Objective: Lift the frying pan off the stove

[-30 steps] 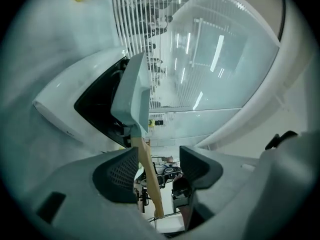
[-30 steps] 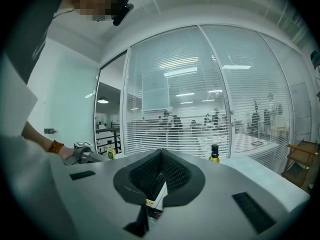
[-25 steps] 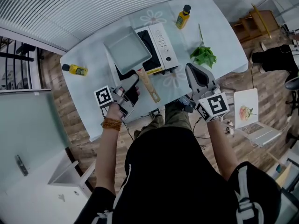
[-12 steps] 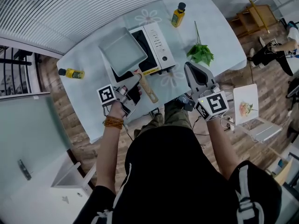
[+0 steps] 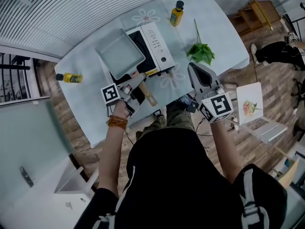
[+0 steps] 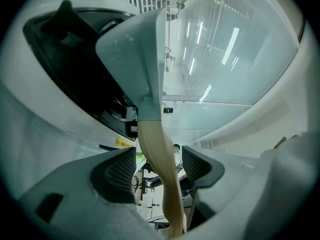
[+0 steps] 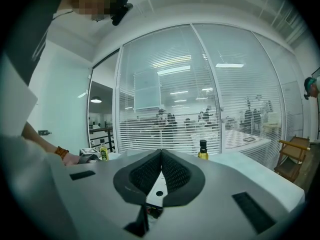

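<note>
The frying pan handle [image 6: 152, 149] is being straddled, ungripped, by the wide-open left gripper [image 6: 159, 166]; lifting off the stove [image 5: 155, 44] remains; right gripper [image 7: 161, 171] closed, empty.

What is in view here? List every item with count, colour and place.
Rectangular metal frying pan with wooden handle: one, grey-green, on the stove.
Portable stove: one, white with black top, table centre.
Plastic bottles: two, yellow with black caps; one at the table's far edge, one at its left end.
Leafy sprig: one, green, right of the stove.
Glass table: one, pale blue.
Left gripper: grey, jaws open around the pan handle.
Right gripper: grey, shut, empty.
</note>
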